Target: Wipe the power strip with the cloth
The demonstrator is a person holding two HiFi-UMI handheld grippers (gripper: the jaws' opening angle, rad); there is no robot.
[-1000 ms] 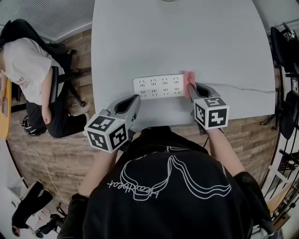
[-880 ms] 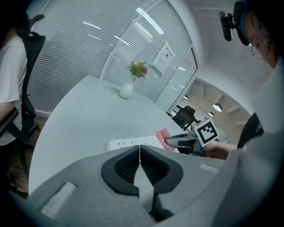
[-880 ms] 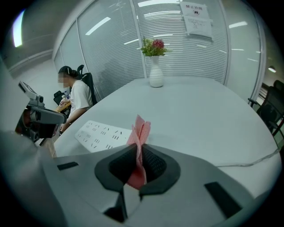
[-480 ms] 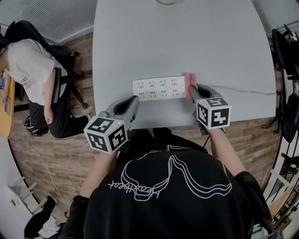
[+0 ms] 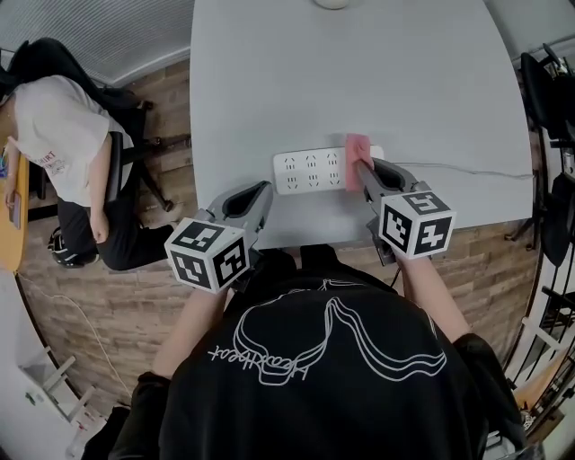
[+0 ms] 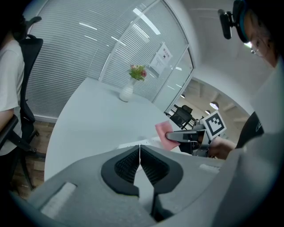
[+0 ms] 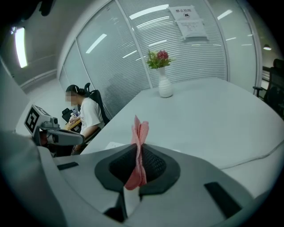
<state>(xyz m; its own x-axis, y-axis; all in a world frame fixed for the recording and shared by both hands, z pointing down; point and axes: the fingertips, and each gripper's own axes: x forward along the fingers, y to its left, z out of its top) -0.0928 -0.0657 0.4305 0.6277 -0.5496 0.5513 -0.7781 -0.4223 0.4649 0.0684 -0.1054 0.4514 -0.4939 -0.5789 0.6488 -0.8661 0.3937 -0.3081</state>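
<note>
The power strip was white, long and flat, with rows of sockets facing up. It lay crosswise on the pale grey table, near the front edge. A thin cord ran from its right end toward the table's right side. The pink cloth lay across the strip near that right end and covered the sockets there; a short white stub of the strip showed beyond it. The right gripper was clamped on the cloth. In the right gripper view the cloth stood as a folded pink band pinched between the ribbed pads, poking up above them and hanging out below. The left gripper hung at the table's front edge, near the strip's left end but apart from it, its jaws pressed together with nothing between them. In the left gripper view only a thin sliver of the strip showed over the jaws. Whether the cloth pressed on the strip could not be told. A vase at the far end was cut off by the head view's top edge.
</note>
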